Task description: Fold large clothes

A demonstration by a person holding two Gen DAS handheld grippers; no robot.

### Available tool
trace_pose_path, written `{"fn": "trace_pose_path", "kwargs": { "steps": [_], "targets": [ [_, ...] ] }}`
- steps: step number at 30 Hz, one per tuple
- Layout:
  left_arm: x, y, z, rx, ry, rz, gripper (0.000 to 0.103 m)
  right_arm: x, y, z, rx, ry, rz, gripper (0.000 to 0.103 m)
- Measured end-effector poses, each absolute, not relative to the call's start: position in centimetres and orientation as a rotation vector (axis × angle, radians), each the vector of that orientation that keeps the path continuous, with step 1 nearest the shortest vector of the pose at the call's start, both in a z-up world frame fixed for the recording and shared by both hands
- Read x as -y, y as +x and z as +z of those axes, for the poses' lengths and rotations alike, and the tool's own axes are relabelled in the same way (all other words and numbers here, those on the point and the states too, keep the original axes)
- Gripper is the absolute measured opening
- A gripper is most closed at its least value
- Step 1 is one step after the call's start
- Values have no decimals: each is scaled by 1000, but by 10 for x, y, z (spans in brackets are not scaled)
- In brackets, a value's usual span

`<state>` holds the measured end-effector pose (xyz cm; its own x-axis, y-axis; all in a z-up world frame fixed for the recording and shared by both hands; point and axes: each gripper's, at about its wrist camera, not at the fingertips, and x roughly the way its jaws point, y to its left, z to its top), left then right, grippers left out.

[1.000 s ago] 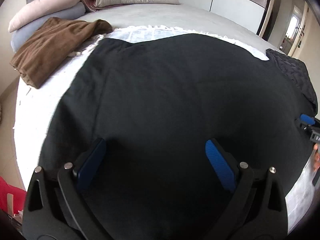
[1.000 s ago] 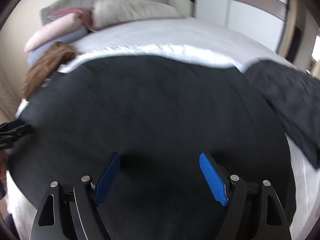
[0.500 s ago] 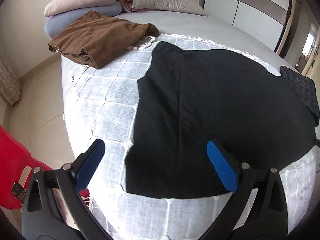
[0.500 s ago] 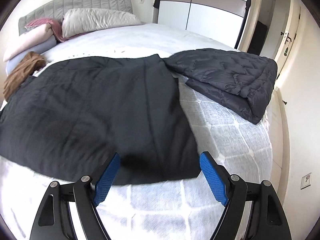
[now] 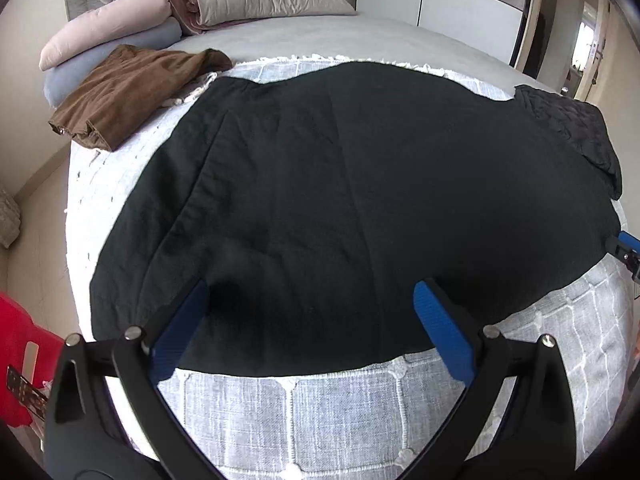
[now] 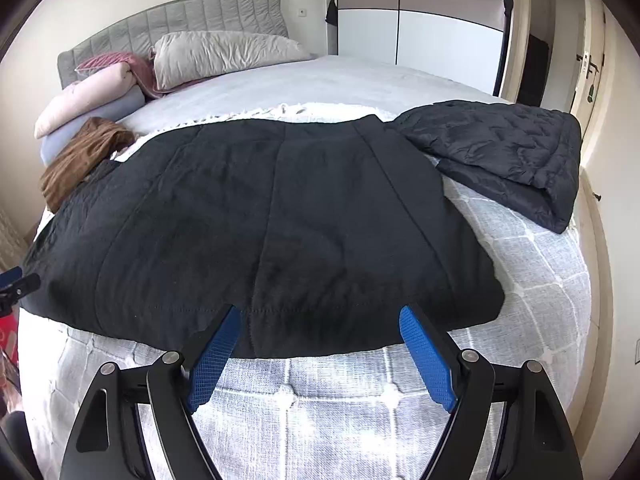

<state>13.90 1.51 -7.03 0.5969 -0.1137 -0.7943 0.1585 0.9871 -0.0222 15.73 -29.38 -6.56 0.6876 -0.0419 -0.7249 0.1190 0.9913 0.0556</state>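
A large black garment (image 5: 360, 200) lies spread flat on the bed's white quilted cover (image 5: 320, 412); it also shows in the right wrist view (image 6: 260, 224). My left gripper (image 5: 312, 316) is open and empty, above the garment's near hem. My right gripper (image 6: 320, 332) is open and empty over the near hem toward the garment's right side. The right gripper's tip shows at the far right of the left wrist view (image 5: 626, 250). The left gripper's tip shows at the left edge of the right wrist view (image 6: 16, 280).
A folded brown garment (image 5: 124, 92) lies at the bed's far left. A folded black quilted jacket (image 6: 508, 152) lies at the right. Pillows and rolled bedding (image 5: 180, 20) are stacked by the headboard. A red object (image 5: 20, 364) stands off the bed's left side. Wardrobe doors (image 6: 420, 28) are beyond.
Both grippers have pulled back toward the near edge of the bed, so the hem and quilted cover now show below them. The garment lies flat and released.
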Motion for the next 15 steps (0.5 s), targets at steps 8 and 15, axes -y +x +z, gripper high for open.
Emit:
{"fn": "trace_pose_path", "kwargs": {
  "steps": [8, 15],
  "targets": [
    [-12, 122, -80, -895, 145, -153, 102, 307, 153, -114, -893, 168, -119, 84],
    [-12, 92, -79, -1054, 13, -100, 102, 299, 123, -101, -917, 180, -142, 84]
  ]
}}
